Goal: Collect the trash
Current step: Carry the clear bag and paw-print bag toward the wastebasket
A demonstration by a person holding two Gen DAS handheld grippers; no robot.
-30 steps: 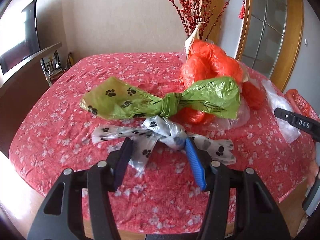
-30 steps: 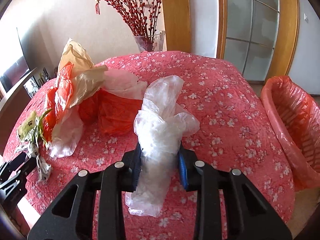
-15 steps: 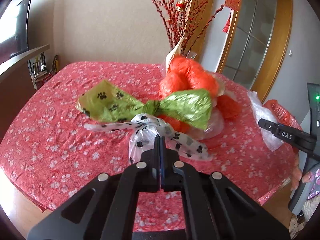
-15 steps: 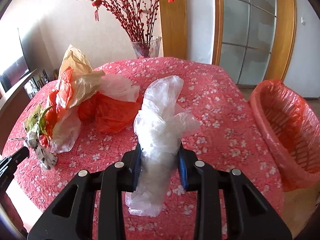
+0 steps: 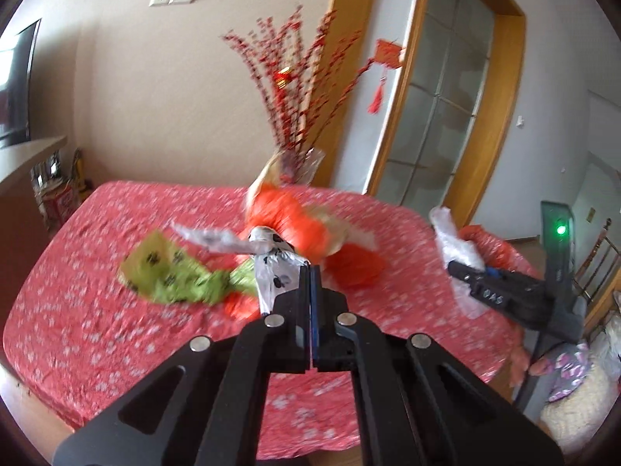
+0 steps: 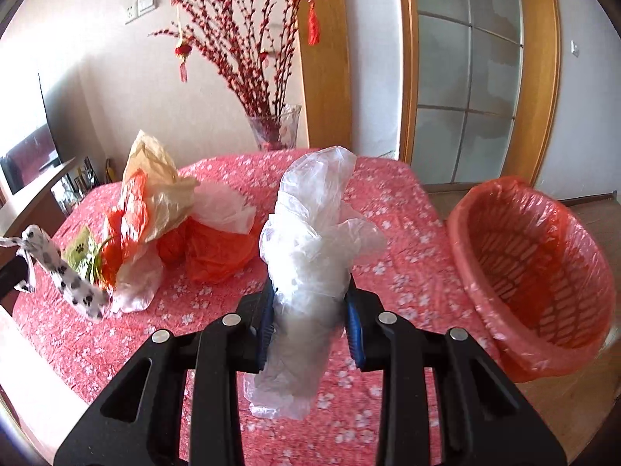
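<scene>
Over the bench (image 6: 217, 306): both your claws carry trash
Left claw (image 5: 310, 272): pinched shut on the paw-print bag (image 5: 271, 264)
Right claw (image 6: 310, 306): clamped around the clear bag (image 6: 310, 256), left of the basket (image 6: 543, 272)

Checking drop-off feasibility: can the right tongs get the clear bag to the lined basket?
Probably yes. The right tongs, shut on the clear bag, have nothing between them and the open basket to their right.

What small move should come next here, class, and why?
Probably carry the clear bag rightward over the basket. The right gripper is shut on it, the lined basket sits open just right, and the left gripper already holds the paw-print bag.
</scene>
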